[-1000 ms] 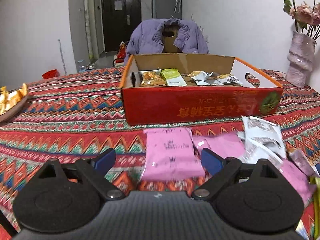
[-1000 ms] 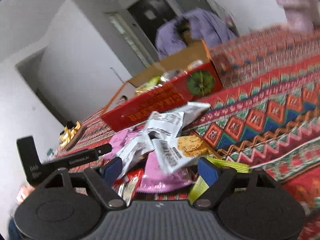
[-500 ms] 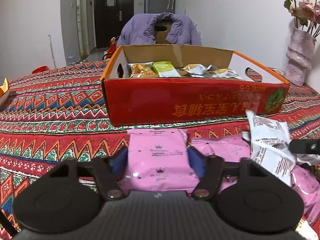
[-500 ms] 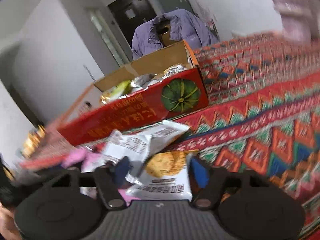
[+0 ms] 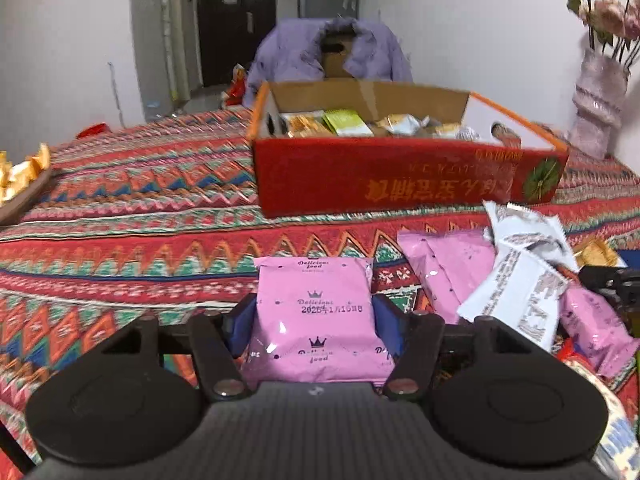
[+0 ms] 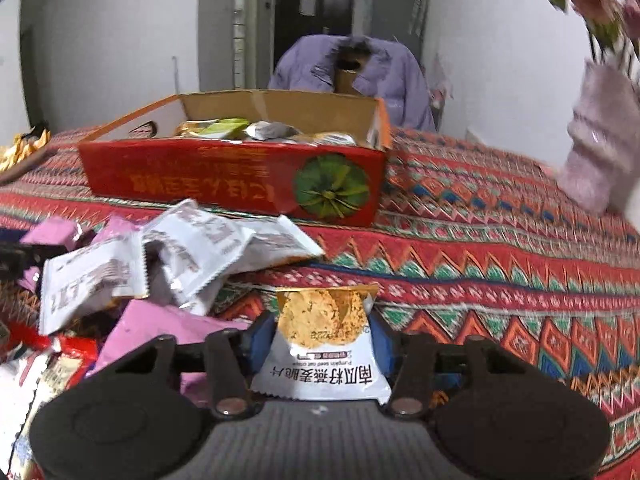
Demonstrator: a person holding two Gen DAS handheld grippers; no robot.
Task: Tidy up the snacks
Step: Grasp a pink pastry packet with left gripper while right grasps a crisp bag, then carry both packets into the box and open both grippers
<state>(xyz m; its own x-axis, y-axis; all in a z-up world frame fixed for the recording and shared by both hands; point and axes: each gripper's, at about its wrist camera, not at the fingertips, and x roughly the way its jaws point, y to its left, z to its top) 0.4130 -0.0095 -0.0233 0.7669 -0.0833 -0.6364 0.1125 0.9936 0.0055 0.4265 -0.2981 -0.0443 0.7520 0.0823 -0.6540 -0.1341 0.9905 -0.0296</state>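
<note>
- While both grippers sit low over the patterned tablecloth point(image 5: 120, 216), each one's got a snack packet btw its blue pads.
- left gripper point(image 5: 314, 320): jaws have just been closing, now pressed on both sides of a pink packet point(image 5: 316, 320) w/ crown logos and a printed date. Packet sits flat-ish, far edge pointing toward the box.
- right gripper point(image 6: 322, 338): jaws just been closing too, narrow now, clamped on a white cookie packet point(image 6: 324, 344) w/ a round oat crisp pic on the front. Text on it reads upside down from this cam.
- red cardboard box point(image 5: 400, 176) is further back on the table, open top, orange rim, pumpkin graphic on its front wall. Already has some snacks inside, a green packet point(image 5: 346, 122) and a few silvery/gold ones.
- Loose pile btw the grippers and the box: more pink packets point(image 5: 452, 268) plus white packets point(image 6: 192, 248) w/ black print, overlapping each other. In the right cam the pile is left of the held cookie packet, some red wrappers at the lower left too.
- Background: purple jacket point(image 6: 360, 68) draped over a chair behind the box, pinkish vase point(image 5: 596, 108) w/ flowers on the right, dark door at the back.
- Far left edge of the table has a dish w/ gold-wrapped stuff point(image 5: 20, 172), can't tell what exactly.
</note>
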